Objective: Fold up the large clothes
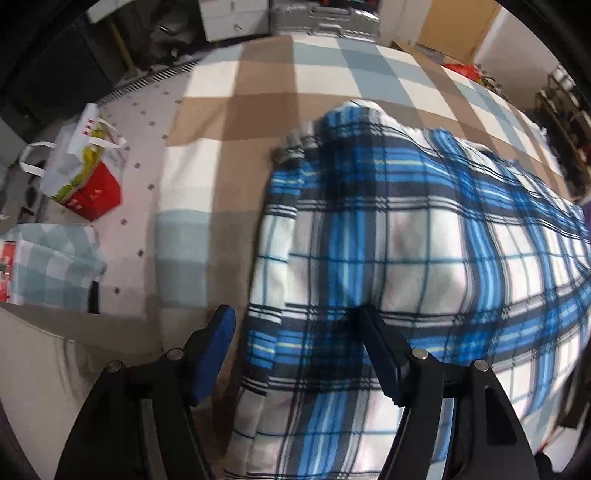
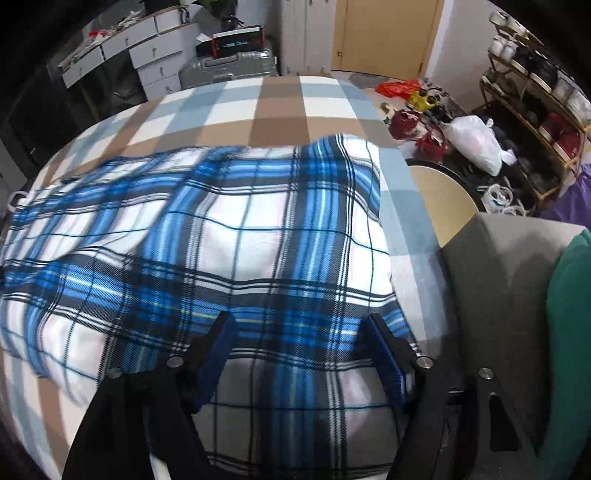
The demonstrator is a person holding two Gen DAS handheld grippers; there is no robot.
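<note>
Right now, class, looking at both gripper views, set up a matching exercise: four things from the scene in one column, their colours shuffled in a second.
Things:
1. garment
2. bed cover
3. suitcase
4. door

Colours:
A. silver grey
B. blue, white and black plaid
C. plain tan
D. brown, white and pale blue checks

Pairs: 1-B, 2-D, 3-A, 4-C

Garment (image 1: 424, 236) spread on bedcover (image 1: 258, 110), bags (image 1: 85, 173) leftward on floor (image 1: 144, 147)
</note>
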